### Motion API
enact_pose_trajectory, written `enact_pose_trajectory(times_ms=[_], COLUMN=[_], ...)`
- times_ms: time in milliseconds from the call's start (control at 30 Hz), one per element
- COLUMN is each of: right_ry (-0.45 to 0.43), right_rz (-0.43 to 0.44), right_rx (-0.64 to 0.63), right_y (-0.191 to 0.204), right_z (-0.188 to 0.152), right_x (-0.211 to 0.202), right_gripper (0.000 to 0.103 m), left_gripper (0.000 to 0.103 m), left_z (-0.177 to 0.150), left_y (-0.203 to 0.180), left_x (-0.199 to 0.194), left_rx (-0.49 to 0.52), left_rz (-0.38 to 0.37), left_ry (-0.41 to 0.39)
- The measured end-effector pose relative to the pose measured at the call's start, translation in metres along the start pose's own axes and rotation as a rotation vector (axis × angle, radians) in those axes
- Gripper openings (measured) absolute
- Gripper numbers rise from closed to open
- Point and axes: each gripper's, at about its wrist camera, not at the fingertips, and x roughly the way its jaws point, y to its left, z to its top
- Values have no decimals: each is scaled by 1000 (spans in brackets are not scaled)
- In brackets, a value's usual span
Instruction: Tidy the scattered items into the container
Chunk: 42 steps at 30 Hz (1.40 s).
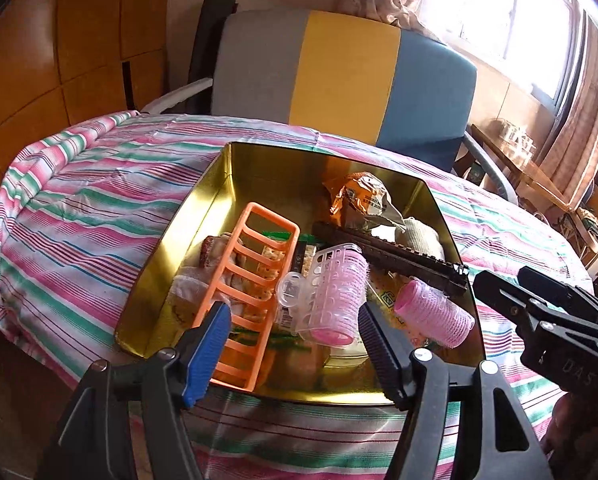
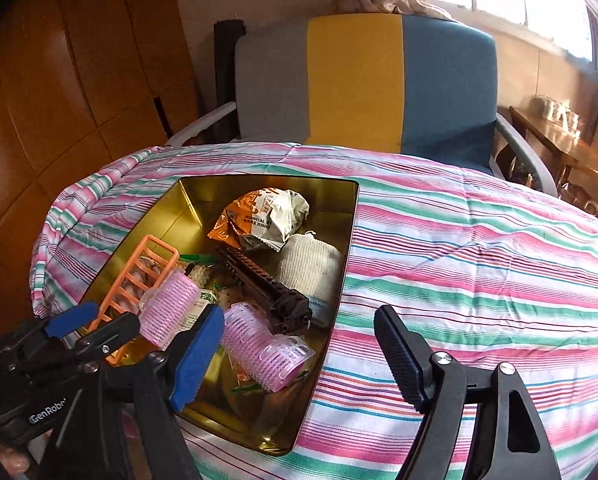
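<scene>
Left wrist view: gold tin container (image 1: 219, 184) sits just ahead of left gripper (image 1: 295, 344), on striped counter cloth (image 1: 79, 208). Inside: orange rack (image 1: 247, 292), pink rollers (image 1: 339, 292), dark comb (image 1: 395, 260), snack bag (image 1: 363, 200). Rack's long axis runs away from gripper. Both grippers, incl. right gripper (image 2: 299, 356), wide open, holding nothing. No loose items visible on cloth; task looks approx. done.

Gold tin (image 1: 215, 196), 2 pink hair rollers (image 1: 339, 292), orange rack (image 1: 251, 288), pink-green-white striped cloth (image 2: 479, 264), grey-yellow-blue chair (image 2: 363, 80)
</scene>
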Motion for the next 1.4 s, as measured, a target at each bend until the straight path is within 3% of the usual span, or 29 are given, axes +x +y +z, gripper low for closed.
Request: enact_pose_trajectory(times_ms=[167, 300, 600, 700, 1400], right_ry=[-20, -33, 0, 11, 15], right_rz=[-73, -101, -150, -137, -146], right_rx=[-20, -33, -54, -60, -94], right_y=[10, 20, 42, 48, 58], right_z=[-9, -16, -25, -27, -33], right_x=[-13, -21, -26, -26, -25], right_gripper=[96, 103, 103, 103, 103], left_gripper=[67, 67, 61, 51, 51], left_z=[-5, -11, -19, -22, -27], left_y=[-5, -5, 6, 9, 16], left_x=[-18, -28, -33, -31, -30], left_rx=[35, 22, -45, -62, -77], left_rz=[145, 196, 180, 182, 165], left_ry=[-44, -70, -30, -9, 17])
